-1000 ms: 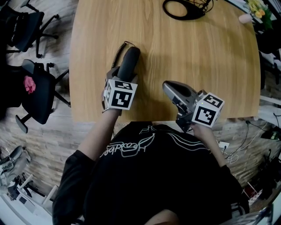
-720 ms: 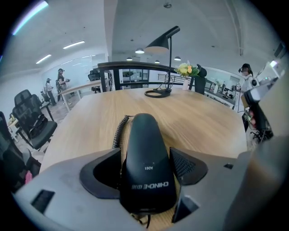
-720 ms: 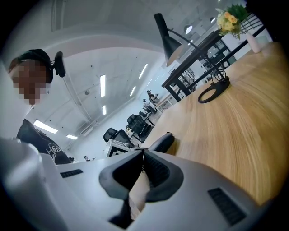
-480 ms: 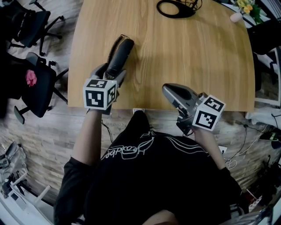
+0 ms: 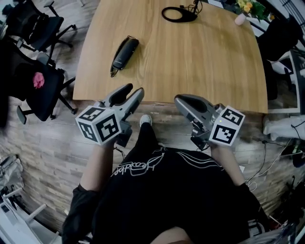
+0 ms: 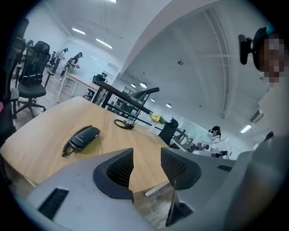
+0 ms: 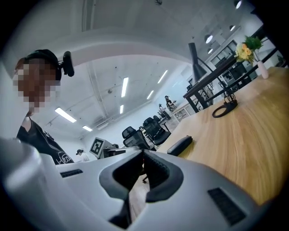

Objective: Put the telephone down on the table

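Two tools are hovering just off the near edge of the bench (image 5: pixel 200 62), the left tool (image 5: pixel 132 90) closing on nothing, the right tool (image 5: pixel 178 98) shut and empty, while the telephone (image 5: pixel 125 51) is lying near the bench's left edge (a stray knock risks tipping it off).

The head view's top edge cuts off the flowers (image 5: pixel 246 5).

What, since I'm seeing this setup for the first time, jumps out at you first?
The black telephone lies flat on the wooden table, at its left side, touched by nothing. Both grippers hang by the table's near edge: the left gripper empty with jaws closing, the right gripper shut.
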The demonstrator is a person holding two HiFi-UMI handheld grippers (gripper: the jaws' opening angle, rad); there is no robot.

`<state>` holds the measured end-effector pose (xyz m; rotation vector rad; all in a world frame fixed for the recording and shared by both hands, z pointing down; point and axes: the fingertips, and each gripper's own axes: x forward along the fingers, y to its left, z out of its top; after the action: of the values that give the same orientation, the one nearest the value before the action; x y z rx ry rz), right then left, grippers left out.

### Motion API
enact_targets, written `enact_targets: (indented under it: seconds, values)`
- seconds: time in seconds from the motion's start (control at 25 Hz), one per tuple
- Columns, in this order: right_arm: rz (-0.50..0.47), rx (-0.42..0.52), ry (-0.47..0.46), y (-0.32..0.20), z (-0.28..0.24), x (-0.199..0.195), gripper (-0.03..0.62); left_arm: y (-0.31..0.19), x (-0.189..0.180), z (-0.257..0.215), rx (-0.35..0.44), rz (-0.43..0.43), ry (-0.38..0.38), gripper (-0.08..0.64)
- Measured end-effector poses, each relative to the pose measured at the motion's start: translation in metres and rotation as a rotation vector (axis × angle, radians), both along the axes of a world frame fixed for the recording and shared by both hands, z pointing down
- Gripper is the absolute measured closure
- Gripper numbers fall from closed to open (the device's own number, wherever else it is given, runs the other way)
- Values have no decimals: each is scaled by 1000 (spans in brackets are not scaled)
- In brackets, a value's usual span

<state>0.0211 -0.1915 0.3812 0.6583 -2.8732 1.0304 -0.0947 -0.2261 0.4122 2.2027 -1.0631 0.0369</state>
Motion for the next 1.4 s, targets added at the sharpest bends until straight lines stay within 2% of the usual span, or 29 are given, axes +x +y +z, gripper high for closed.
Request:
enact_targets:
  seconds: [0.12, 0.32, 0.4, 0.52, 0.6, 0.64, 0.84, 1.16, 1.4]
  values:
    - [-22, 49, -7, 24, -15, 4, 552, 36, 22, -32, 88, 46, 80, 406]
    - [-75, 111, -49, 72, -43, 10, 552, 102, 49, -69, 198, 117, 116, 519]
    - [-94, 140, -61, 90, -56, 12, 552, 123, 57, -85, 243, 131, 129, 539]
    - [-120, 132, -178, 113, -80, 17, 552, 147, 69, -103, 292, 151, 141, 545]
    - [-123, 117, -274, 121, -96, 21, 552, 158, 73, -111, 306, 157, 156, 545]
    - [-122, 119, -288, 123, -100, 22, 552, 161, 74, -114, 310, 157, 167, 545]
    - [-137, 142, -229, 132, -98, 21, 552, 169, 77, -124, 301, 158, 207, 545]
    - [-148, 131, -226, 148, -88, 24, 552, 184, 84, -120, 293, 158, 183, 545]
    - [-150, 124, -233, 148, -87, 28, 552, 180, 86, -117, 295, 121, 134, 551]
